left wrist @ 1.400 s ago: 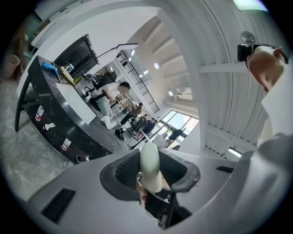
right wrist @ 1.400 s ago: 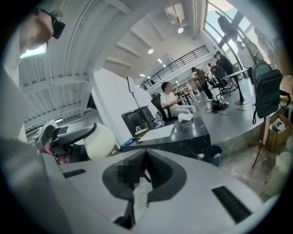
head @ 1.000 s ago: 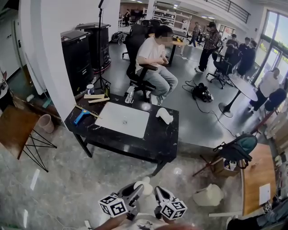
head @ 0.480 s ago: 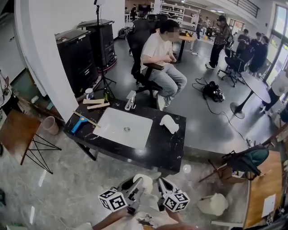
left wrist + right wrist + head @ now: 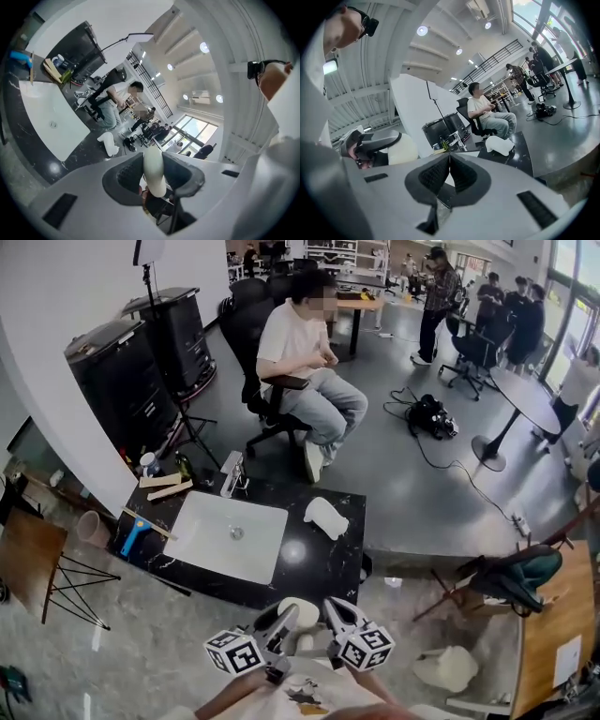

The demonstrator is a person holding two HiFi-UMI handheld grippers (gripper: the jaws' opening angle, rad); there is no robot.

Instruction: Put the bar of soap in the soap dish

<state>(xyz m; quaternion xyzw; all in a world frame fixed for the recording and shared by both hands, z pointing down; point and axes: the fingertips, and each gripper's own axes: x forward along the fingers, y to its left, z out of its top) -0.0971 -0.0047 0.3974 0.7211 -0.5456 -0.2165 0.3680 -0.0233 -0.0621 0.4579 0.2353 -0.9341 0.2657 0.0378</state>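
A cream oval bar of soap [image 5: 153, 169] stands on edge between the pads of my left gripper [image 5: 153, 164], which is shut on it. In the head view the soap [image 5: 300, 611] shows at the tip of the left gripper [image 5: 284, 626], low in the frame, short of the counter's near edge. My right gripper [image 5: 336, 617] is beside it, shut and empty; its pads [image 5: 461, 174] meet. The white curved soap dish [image 5: 325, 517] lies on the right part of the black counter [image 5: 314, 568], and shows again in the gripper views as soap dish [image 5: 108, 143] and soap dish [image 5: 499, 144].
A white sink basin [image 5: 228, 535] with a faucet [image 5: 232, 474] fills the counter's middle. A blue tool [image 5: 133, 535] and wooden sticks [image 5: 161, 486] lie at its left end. A person sits on a chair [image 5: 300, 362] behind. A wooden folding table [image 5: 23, 554] stands left, a white bag [image 5: 448, 668] right.
The counter has come nearer and now lies just beyond both grippers. The grippers keep their place side by side, the soap still in the left one.
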